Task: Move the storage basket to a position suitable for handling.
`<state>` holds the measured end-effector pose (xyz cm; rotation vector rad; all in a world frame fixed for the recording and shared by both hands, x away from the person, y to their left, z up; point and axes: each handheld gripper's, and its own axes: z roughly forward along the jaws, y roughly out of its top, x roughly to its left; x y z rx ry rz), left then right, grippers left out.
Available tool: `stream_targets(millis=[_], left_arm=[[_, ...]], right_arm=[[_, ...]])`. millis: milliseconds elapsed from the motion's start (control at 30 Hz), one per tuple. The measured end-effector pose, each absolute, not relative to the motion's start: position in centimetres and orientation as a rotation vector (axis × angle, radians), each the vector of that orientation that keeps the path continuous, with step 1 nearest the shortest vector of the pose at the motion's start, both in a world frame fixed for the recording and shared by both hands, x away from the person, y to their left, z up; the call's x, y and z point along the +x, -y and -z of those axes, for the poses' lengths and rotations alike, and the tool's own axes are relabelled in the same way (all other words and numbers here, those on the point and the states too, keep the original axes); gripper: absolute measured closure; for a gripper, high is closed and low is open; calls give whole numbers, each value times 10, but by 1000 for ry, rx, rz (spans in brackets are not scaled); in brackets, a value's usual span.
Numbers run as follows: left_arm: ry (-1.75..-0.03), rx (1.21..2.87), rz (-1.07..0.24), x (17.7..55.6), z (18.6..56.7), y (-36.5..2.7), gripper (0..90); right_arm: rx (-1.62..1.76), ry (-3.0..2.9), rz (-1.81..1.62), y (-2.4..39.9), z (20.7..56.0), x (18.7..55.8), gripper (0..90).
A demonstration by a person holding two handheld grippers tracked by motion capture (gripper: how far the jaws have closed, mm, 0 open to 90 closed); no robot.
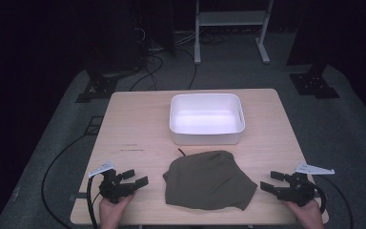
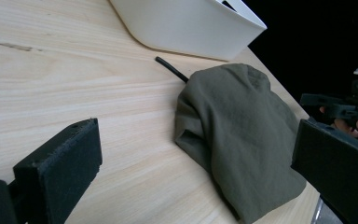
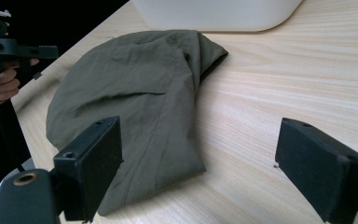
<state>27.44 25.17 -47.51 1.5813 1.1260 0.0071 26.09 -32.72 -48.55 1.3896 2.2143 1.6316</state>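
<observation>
Olive-green cloth (image 1: pixel 209 180) lies bunched on the wooden table (image 1: pixel 133 124) near its front edge, just in front of the white tub (image 1: pixel 207 119), with the left gripper (image 1: pixel 134 179) and right gripper (image 1: pixel 270 181) flanking it, jaws spread wide, holding nothing.

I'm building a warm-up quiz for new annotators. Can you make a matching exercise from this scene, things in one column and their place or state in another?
Things:
1. white rectangular plastic bin
2. olive-green crumpled cloth
3. left gripper
4. thin black cord

Place or state:
A. open, at the table's near left corner
B. pokes out from under the cloth
C. empty, toward the table's far edge
D. lies between both grippers

Pairs: 1-C, 2-D, 3-A, 4-B
</observation>
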Motion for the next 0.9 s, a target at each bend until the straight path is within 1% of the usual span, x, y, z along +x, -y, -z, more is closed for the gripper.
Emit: stream_targets(millis=[400, 667, 900], left_arm=[[-1110, 1616, 19, 274, 476, -240, 7], [-1089, 1675, 67, 279, 480, -221, 7], [-1084, 1705, 104, 282, 482, -209, 7]], right_arm=[[1383, -2246, -1622, 317, 485, 264, 140], [1355, -2298, -1605, 301, 485, 271, 140], [1355, -2312, -1589, 295, 486, 273, 141]])
